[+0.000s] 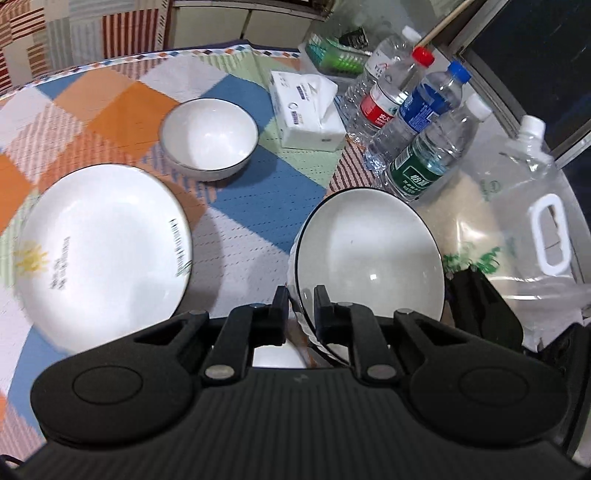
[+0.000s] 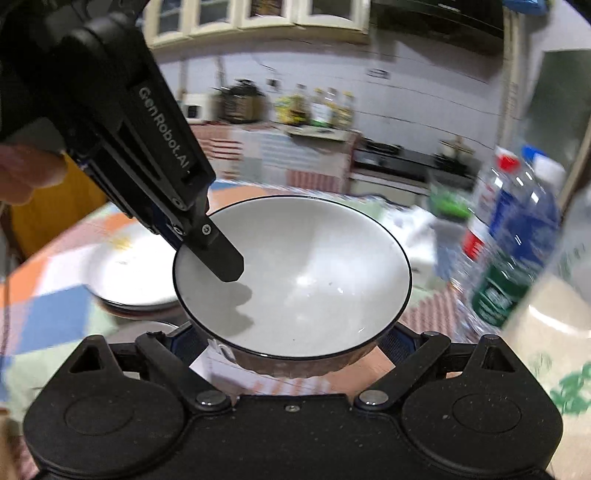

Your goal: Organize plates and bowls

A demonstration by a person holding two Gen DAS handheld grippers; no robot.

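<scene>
Two tools: left tool [image 1: 301, 306] pinches the white black-rimmed bowl [image 1: 369, 258] over the checkered-cloth bench [image 1: 258, 206]; right tool [image 2: 291, 354] spread, kitchen cabinets [image 2: 258, 14] far.

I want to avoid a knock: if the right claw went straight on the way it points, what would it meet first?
The big bowl, directly ahead and close, held at its rim by the left claw. The right claw's fingertips are hidden beneath it, so the remaining gap is unclear.

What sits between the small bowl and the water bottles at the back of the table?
A white tissue pack lies between the small bowl and the bottles, seen in the left wrist view.
</scene>
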